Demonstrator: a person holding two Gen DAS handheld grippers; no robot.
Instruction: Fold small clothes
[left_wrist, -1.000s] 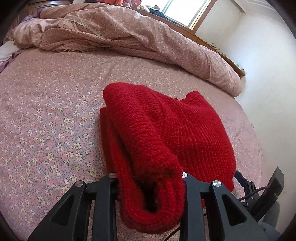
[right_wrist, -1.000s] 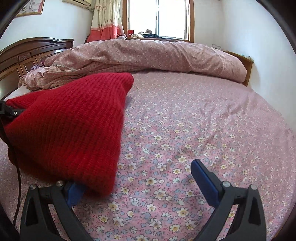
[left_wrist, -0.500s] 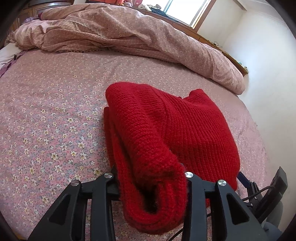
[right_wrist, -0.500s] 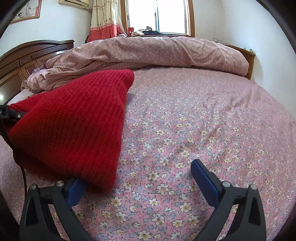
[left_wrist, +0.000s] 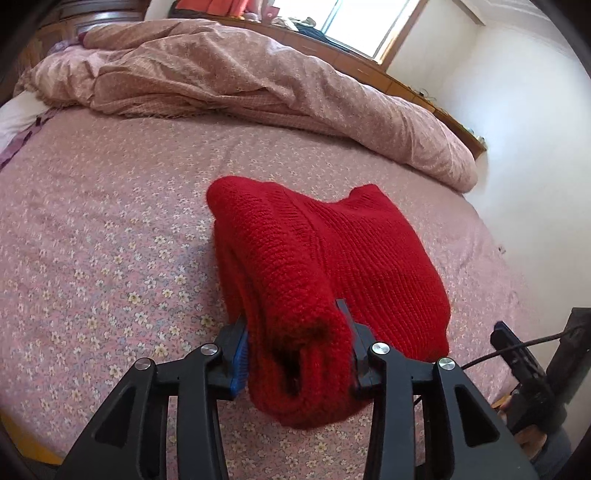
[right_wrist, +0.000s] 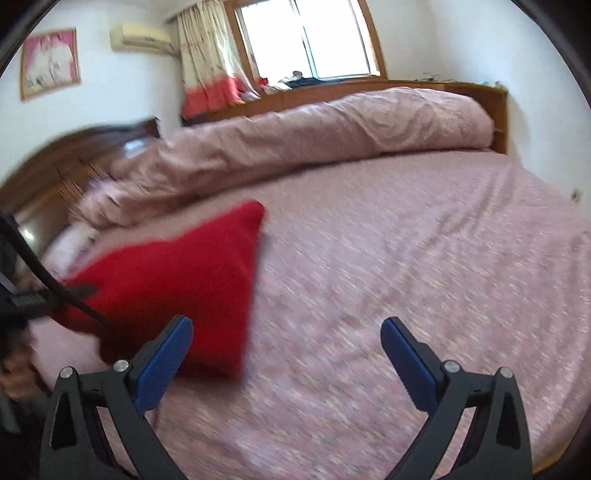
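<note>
My left tongs (left_wrist: 297, 354) are clamped on the thick folded edge of the red sweater (left_wrist: 332, 258), the knit bunched up between the two blue pads. The rest of the sweater lies folded on the bed (left_wrist: 110, 229), spreading away from me over the pink flowered sheet, with one rounded corner at the far left. My right tongs (right_wrist: 286, 354) stand wide apart with nothing between them, above bare sheet just to the right of the sweater (right_wrist: 192, 280), whose near corner sits just past the left pad. That view is blurred. A crumpled pink duvet (left_wrist: 258, 85) runs along the far side of the bed, under the window (right_wrist: 306, 40).
</note>
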